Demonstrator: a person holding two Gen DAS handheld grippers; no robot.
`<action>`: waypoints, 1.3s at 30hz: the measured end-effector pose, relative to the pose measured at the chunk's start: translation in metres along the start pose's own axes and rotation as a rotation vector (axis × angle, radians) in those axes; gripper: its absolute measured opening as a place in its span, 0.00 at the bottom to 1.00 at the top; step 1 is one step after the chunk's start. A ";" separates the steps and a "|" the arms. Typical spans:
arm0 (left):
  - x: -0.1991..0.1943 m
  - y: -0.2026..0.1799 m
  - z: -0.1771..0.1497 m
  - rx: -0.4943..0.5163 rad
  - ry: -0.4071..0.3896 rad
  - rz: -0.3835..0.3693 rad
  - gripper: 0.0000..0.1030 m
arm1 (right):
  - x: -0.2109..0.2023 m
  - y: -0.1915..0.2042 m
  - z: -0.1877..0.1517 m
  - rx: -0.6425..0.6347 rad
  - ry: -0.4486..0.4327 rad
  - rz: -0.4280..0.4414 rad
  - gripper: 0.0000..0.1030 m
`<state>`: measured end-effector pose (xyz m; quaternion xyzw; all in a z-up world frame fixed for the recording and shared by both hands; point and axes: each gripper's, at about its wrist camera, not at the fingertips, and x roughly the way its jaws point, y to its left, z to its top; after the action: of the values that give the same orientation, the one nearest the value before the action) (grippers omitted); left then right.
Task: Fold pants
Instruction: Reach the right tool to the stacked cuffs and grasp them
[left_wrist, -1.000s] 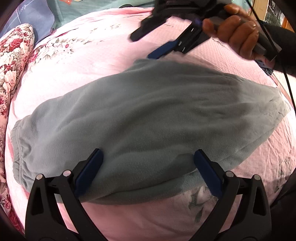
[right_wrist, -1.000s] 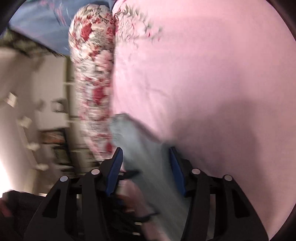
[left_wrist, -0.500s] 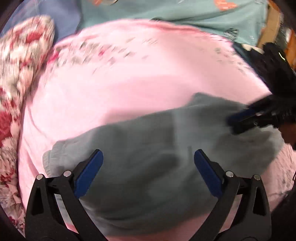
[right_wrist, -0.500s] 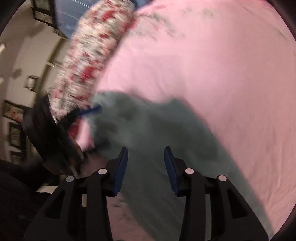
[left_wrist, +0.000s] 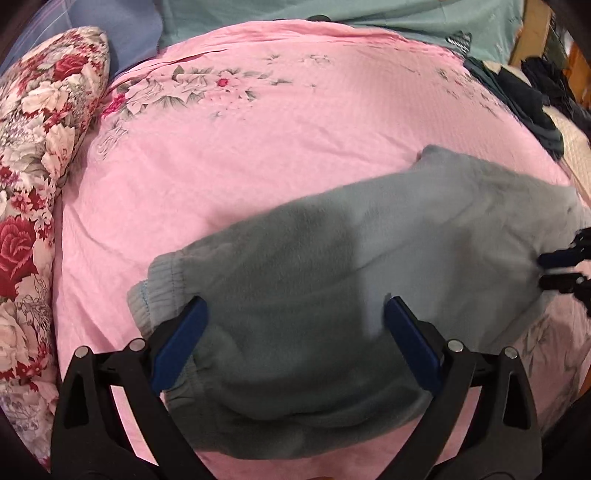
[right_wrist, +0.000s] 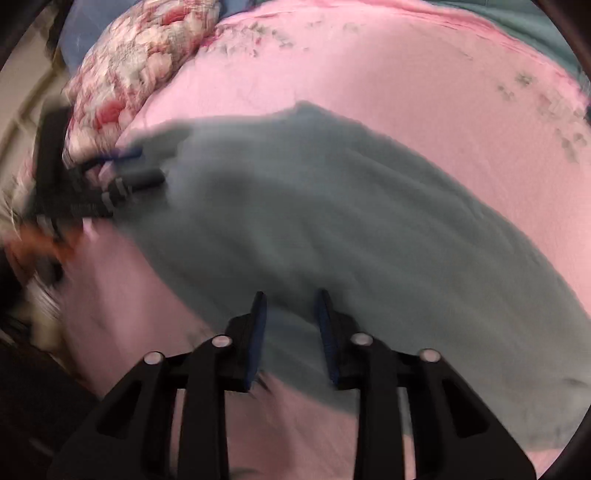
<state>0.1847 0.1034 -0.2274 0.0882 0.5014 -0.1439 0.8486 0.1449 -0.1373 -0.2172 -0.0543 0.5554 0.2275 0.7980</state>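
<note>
Grey-green fleece pants (left_wrist: 332, 280) lie folded on the pink bedsheet (left_wrist: 258, 140), their ribbed elastic end (left_wrist: 155, 284) to the left. My left gripper (left_wrist: 293, 306) hovers over that end, jaws wide open and pressing on nothing. In the right wrist view it shows blurred as the left gripper (right_wrist: 140, 166). My right gripper (right_wrist: 291, 295) points down at the near edge of the pants (right_wrist: 332, 221). Its jaws are closing, with cloth in the gap and the pads not seen pressing. The left wrist view catches the right gripper (left_wrist: 554, 271) at the pants' right end.
A red-and-white floral pillow (left_wrist: 37, 166) runs along the left side of the bed. Dark clothes (left_wrist: 535, 96) are piled at the back right, and a teal sheet (left_wrist: 369, 18) lies beyond the pink one. A hand (right_wrist: 33, 247) shows blurred at the left.
The right gripper swung from the far side of the pants to their right end and turned downward, its jaws narrowing. The left gripper shifted along the pants toward the elastic end.
</note>
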 end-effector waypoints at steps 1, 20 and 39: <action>-0.001 -0.001 -0.002 0.028 0.003 0.001 0.95 | -0.006 0.000 -0.006 -0.013 0.002 -0.025 0.27; -0.039 -0.140 0.034 0.072 -0.061 -0.048 0.96 | -0.172 -0.239 -0.157 0.681 -0.275 -0.415 0.40; 0.017 -0.309 0.034 0.123 0.089 -0.061 0.97 | -0.158 -0.366 -0.173 0.521 -0.189 -0.427 0.31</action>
<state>0.1176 -0.2005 -0.2275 0.1313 0.5312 -0.1962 0.8137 0.1069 -0.5702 -0.1988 0.0578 0.4946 -0.0900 0.8625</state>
